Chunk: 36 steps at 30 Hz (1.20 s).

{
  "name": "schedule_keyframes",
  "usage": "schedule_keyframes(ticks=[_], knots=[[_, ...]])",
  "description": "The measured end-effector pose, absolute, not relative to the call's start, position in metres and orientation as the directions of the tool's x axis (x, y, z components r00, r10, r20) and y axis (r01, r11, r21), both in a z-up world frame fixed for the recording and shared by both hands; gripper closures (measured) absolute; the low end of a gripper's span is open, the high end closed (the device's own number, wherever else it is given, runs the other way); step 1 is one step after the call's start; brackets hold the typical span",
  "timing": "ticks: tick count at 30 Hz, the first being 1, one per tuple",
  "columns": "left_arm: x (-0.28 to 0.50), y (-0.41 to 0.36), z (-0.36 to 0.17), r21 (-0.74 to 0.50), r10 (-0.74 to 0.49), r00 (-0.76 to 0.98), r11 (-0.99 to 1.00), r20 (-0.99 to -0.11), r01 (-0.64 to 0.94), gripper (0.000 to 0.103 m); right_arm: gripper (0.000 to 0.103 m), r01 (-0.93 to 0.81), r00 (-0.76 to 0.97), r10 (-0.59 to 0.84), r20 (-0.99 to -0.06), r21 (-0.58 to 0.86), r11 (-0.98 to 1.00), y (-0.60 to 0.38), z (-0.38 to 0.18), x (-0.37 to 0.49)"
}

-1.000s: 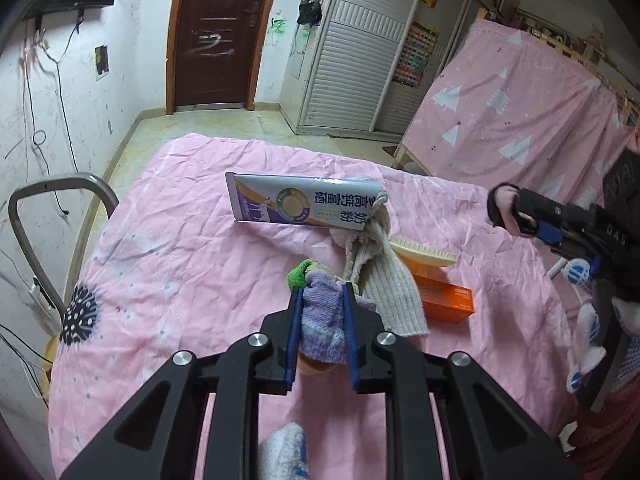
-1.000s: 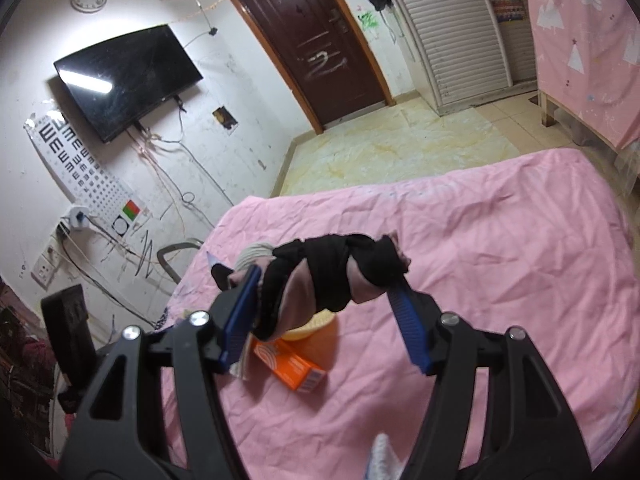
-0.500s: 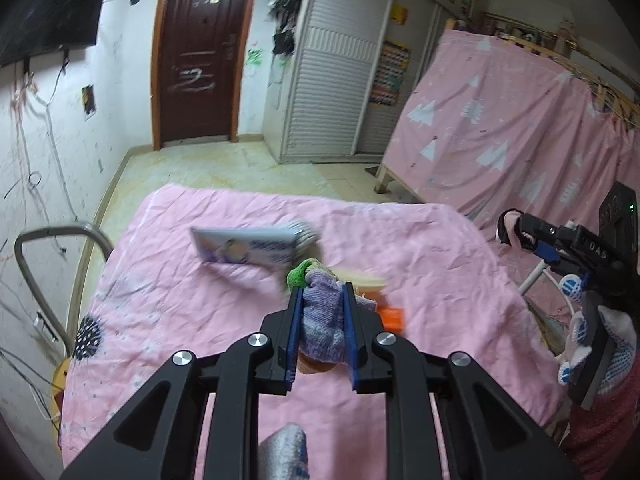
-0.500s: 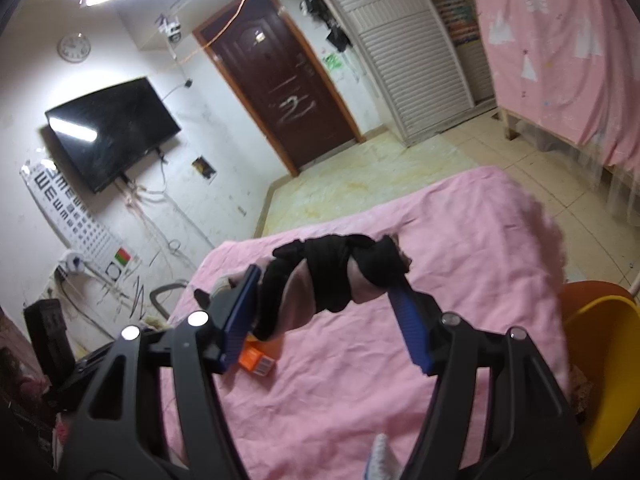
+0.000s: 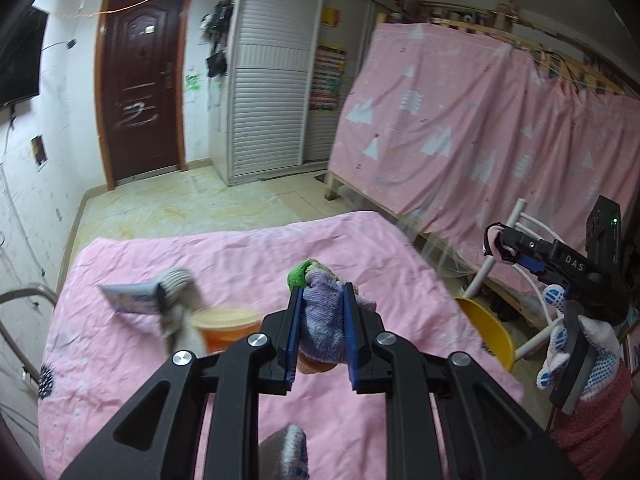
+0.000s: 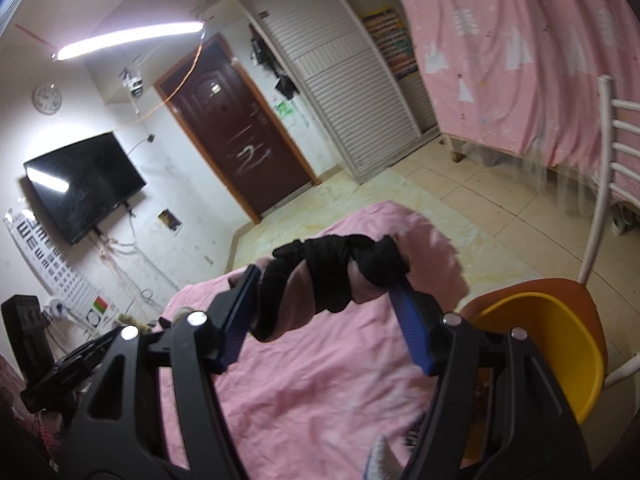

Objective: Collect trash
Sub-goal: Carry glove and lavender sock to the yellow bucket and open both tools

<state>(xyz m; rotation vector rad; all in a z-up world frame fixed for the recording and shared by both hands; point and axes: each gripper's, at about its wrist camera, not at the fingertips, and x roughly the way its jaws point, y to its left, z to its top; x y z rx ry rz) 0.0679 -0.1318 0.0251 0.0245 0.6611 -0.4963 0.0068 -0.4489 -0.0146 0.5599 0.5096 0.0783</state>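
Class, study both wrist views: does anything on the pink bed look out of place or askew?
Yes. A grey knitted sock lies draped over a flat printed packet, and an orange box sits beside them: scattered clutter on the pink bedsheet. The yellow bin stands off the bed's edge.

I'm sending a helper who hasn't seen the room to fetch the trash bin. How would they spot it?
Find the pink bed, then its corner nearest the white slatted chair. The yellow bin sits there on the chair's orange seat, the only open, bright yellow tub around.
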Motion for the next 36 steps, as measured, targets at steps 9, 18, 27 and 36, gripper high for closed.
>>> schedule_keyframes(ticks=[9, 18, 27, 36], knots=[[0.061, -0.193, 0.028, -0.116, -0.491, 0.629, 0.834, -0.602, 0.539, 0.094, 0.039, 0.144, 0.893, 0.125, -0.432, 0.539, 0.83, -0.496, -0.025, -0.022], [0.054, -0.251, 0.021, -0.087, -0.518, 0.581, 0.789, -0.628, 0.609, 0.094, 0.038, 0.254, 0.88, -0.01, -0.474, 0.452, 0.855, -0.526, -0.042, -0.042], [0.052, -0.298, 0.014, -0.082, -0.528, 0.537, 0.759, -0.658, 0.646, 0.094, 0.033, 0.312, 0.844, -0.067, -0.533, 0.386, 0.868, -0.541, -0.063, -0.04], [0.044, -0.356, 0.008, -0.092, -0.577, 0.474, 0.694, -0.665, 0.714, 0.094, 0.028, 0.33, 0.861, -0.072, -0.503, 0.446, 0.832, -0.564, -0.066, -0.053]])
